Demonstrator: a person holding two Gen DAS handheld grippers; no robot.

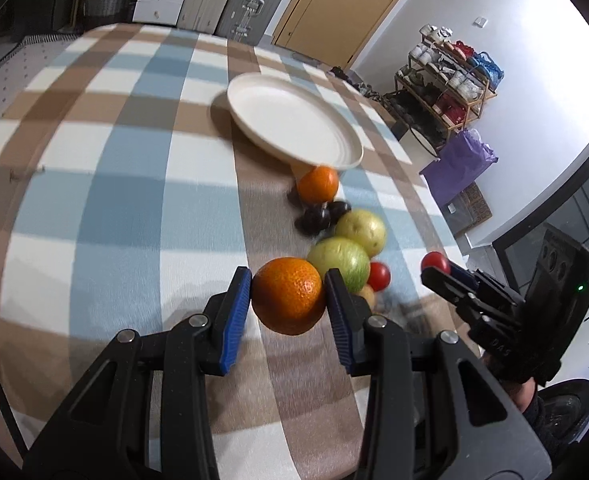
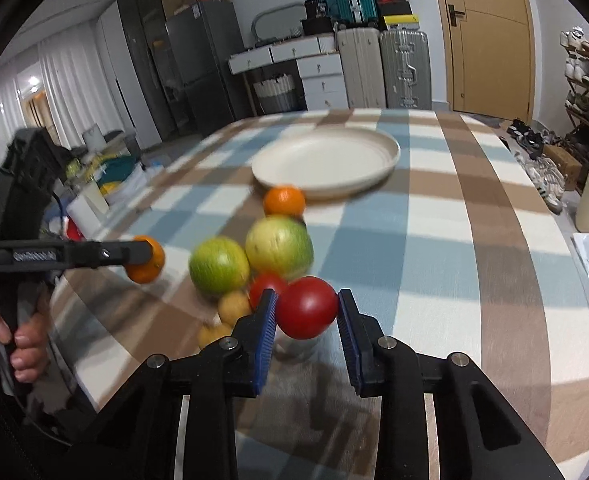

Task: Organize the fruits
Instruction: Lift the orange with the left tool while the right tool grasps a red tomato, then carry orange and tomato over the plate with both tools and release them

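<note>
Fruits are held above the checked cloth: round orange (image 1: pixel 287 295) clamped in the left gripper (image 1: pixel 288 300), glossy red tomato (image 2: pixel 306 307) in the right gripper (image 2: pixel 306 312). Hard squeezing could bruise the tomato; either might slip before reaching the cream plate (image 1: pixel 350 148).

The counter (image 2: pixel 434 216) is being covered by a cloth checked in blue, brown and white. A cream plate (image 2: pixel 326 160) is being carried near its middle, toward the far edge. Just in front of the plate a small orange (image 2: pixel 284 201) is being borne, and nearer the front edge two green-yellow fruits (image 2: pixel 278 246) (image 2: pixel 219 266) are being carried side by side, touching. A red tomato (image 2: pixel 266 284) and two small yellowish fruits (image 2: pixel 234 307) are being held close before them. Dark fruits (image 1: pixel 318 216) are being carried between the orange and the green ones.
</note>
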